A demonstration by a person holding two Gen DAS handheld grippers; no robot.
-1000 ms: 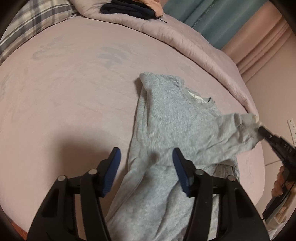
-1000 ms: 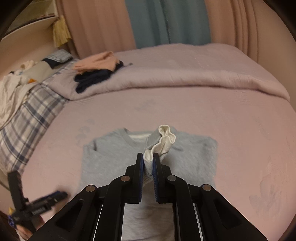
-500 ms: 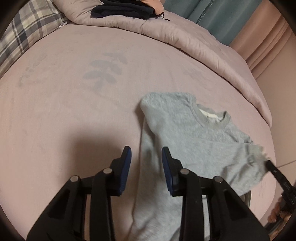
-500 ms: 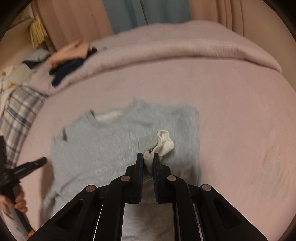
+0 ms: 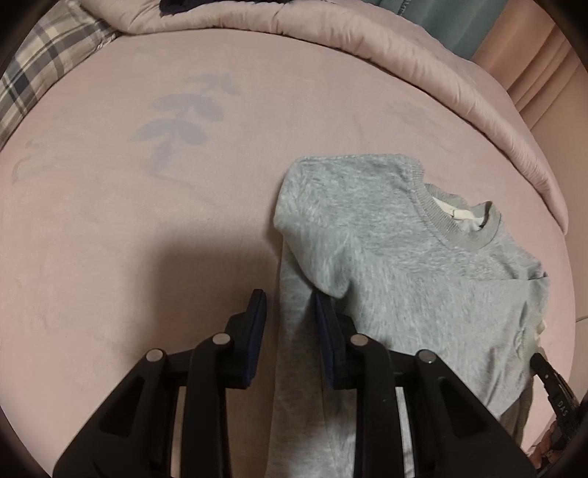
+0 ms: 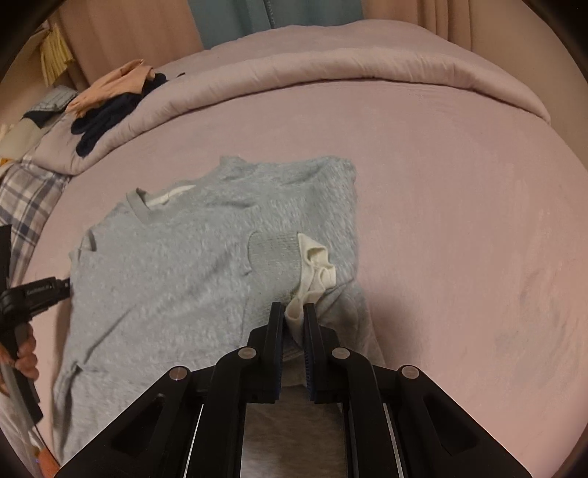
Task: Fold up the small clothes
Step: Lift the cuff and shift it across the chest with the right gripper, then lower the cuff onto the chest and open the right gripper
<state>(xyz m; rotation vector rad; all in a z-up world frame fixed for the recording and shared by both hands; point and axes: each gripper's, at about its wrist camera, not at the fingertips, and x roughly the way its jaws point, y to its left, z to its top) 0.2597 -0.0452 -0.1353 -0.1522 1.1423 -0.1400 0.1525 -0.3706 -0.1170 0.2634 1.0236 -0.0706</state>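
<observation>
A grey sweater (image 5: 404,257) lies face up on the pink bed sheet (image 5: 110,220), neck towards the duvet. Its left sleeve (image 5: 297,349) runs down between the jaws of my left gripper (image 5: 288,305), which are closing; a narrow gap still shows beside the left pad. In the right wrist view my right gripper (image 6: 294,312) is shut on the other sleeve's cuff (image 6: 316,268), whose white lining shows, low over the sweater (image 6: 176,264) body. That sleeve is folded across the chest. The left gripper's tip (image 6: 40,292) shows at the sweater's left edge.
A rolled pink duvet (image 6: 330,73) borders the far side of the bed. Dark and peach clothes (image 6: 110,99) are piled on its left end. A plaid pillow (image 5: 36,66) lies at the far left. Teal curtains (image 6: 257,14) hang behind. A hand (image 6: 25,353) holds the left gripper's handle.
My left gripper has come down over the left sleeve and its jaws have narrowed around it. My right gripper has sunk with the cuff, laying that sleeve across the sweater.
</observation>
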